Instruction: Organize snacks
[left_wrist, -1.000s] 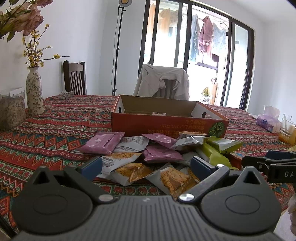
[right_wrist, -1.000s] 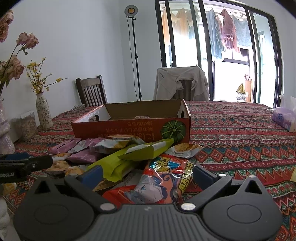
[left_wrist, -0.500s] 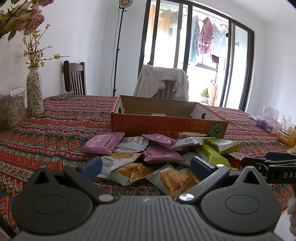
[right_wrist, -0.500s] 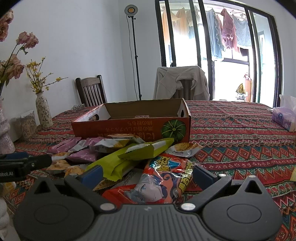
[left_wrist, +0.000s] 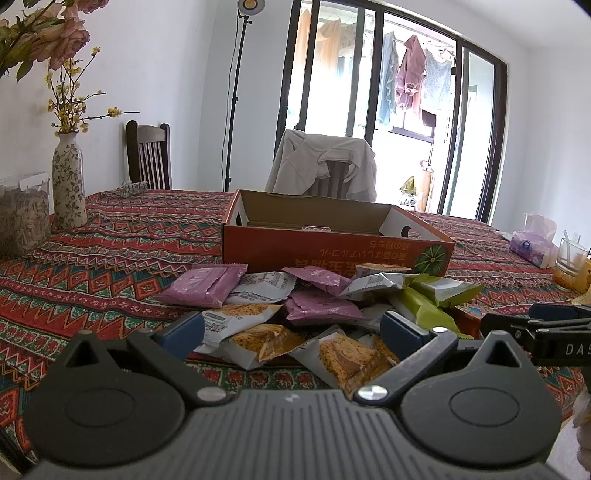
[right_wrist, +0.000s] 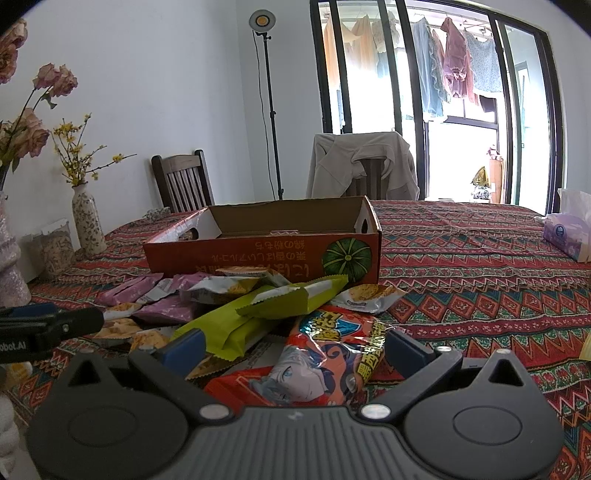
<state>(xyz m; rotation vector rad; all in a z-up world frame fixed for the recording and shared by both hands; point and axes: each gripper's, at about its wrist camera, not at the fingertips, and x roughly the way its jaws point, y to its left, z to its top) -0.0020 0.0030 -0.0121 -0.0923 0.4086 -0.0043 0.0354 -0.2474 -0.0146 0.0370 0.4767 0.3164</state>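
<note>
Snack packets (left_wrist: 317, 306) loose between both grippers' wide, empty jaws.

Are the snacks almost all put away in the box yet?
Not yet, it has barely started. The cardboard box looks nearly empty, with only something small showing inside. The snack packets lie in a pile on the tablecloth in front of it. The left hand-held gripper and right hand-held gripper are open, holding nothing. All the packets still need sorting.
</note>
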